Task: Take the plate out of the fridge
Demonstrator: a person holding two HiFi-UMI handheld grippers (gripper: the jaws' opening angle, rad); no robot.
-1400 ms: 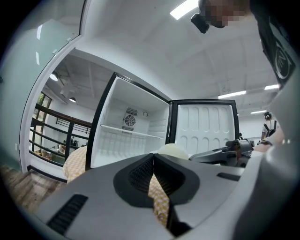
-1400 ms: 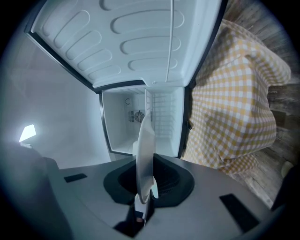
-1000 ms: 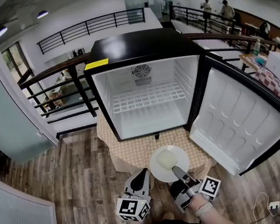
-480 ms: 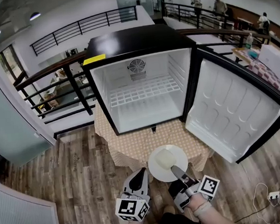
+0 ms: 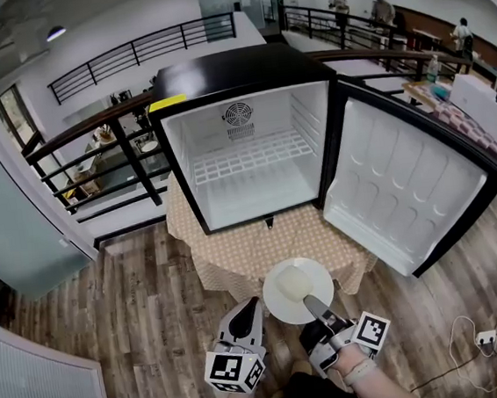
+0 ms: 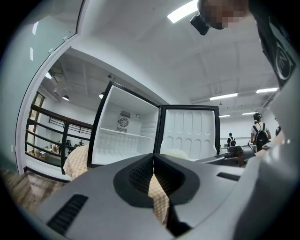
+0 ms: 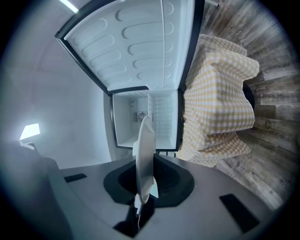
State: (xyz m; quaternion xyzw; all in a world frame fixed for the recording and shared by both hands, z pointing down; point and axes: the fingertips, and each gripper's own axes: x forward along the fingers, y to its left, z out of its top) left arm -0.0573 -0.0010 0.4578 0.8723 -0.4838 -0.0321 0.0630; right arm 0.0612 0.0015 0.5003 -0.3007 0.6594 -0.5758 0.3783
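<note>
A white plate [image 5: 299,291] carrying a pale block of food [image 5: 292,280] hangs out in front of the small black fridge [image 5: 251,140], over the table's near edge. My right gripper [image 5: 311,302] is shut on the plate's near rim; its own view shows the plate [image 7: 144,154] edge-on between the jaws. The fridge door [image 5: 411,187] swings wide to the right, and the wire shelf inside [image 5: 249,160] is bare. My left gripper [image 5: 251,308] rests low at the left of the plate, jaws closed with nothing in them, also the left gripper [image 6: 153,161] in its own view.
The fridge stands on a table under a yellow checked cloth [image 5: 237,257] on a wooden floor. A black railing [image 5: 92,139] runs behind it. People [image 5: 378,8] stand far back on the right. A white cable and plug [image 5: 485,337] lie on the floor at the right.
The head view has drifted slightly, so the fridge sits a little higher and left in frame. Both grippers and the plate hold the same place.
</note>
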